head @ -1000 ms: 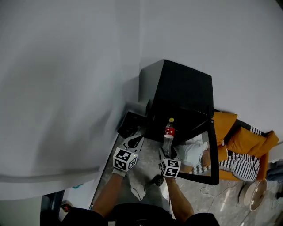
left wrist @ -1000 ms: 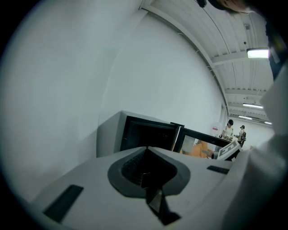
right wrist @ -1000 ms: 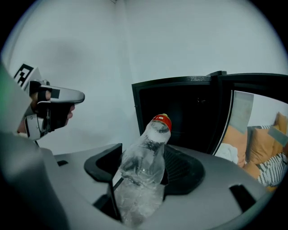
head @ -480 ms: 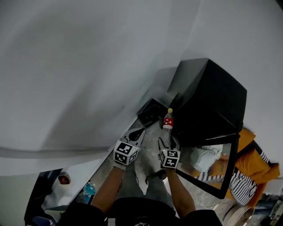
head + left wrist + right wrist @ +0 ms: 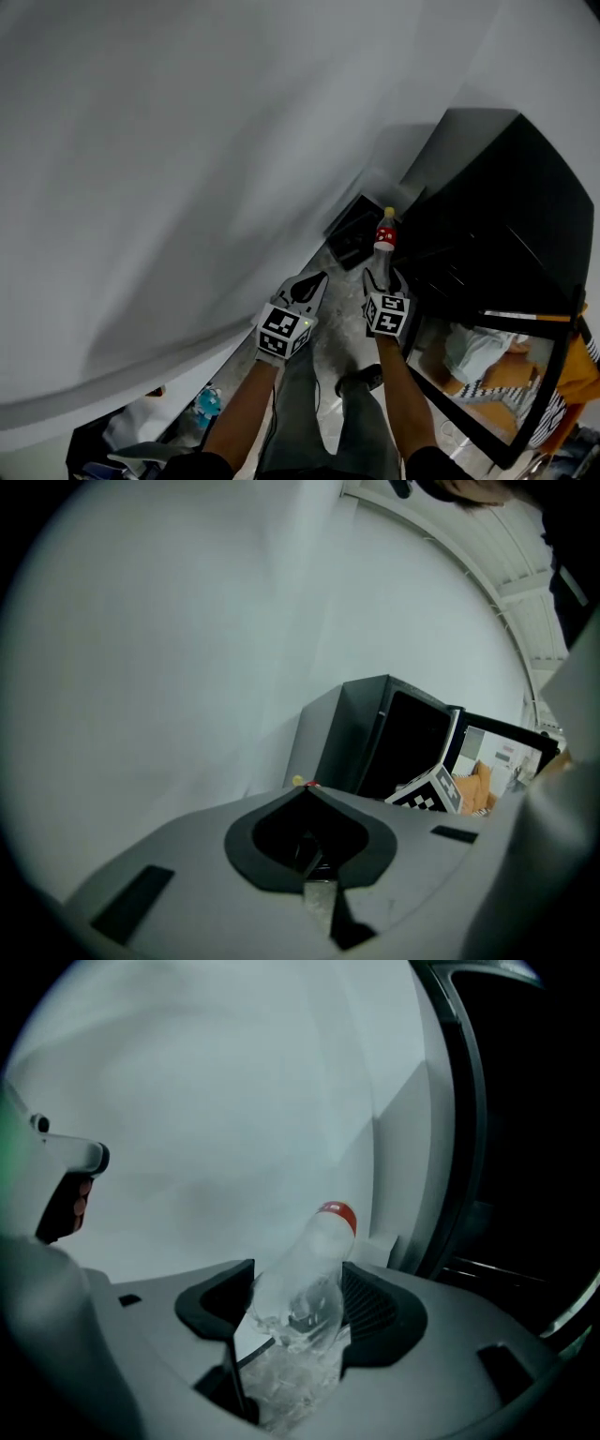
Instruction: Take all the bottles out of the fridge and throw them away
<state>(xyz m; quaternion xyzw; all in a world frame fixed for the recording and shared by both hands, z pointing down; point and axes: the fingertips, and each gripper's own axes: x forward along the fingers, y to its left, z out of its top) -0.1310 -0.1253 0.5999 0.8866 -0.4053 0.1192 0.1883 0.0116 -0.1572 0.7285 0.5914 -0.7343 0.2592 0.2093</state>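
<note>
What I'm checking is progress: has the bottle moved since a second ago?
Yes. The bottle, in the right claw, has shifted left off the fridge opening, toward the black box beside it.

Fridge [image 5: 497, 202] partly beyond right edge

No writing can be read anywhere. The red label on the bottle [image 5: 384, 238], just beside the fridge [image 5: 506, 206], is too small and blurred to make out.
</note>
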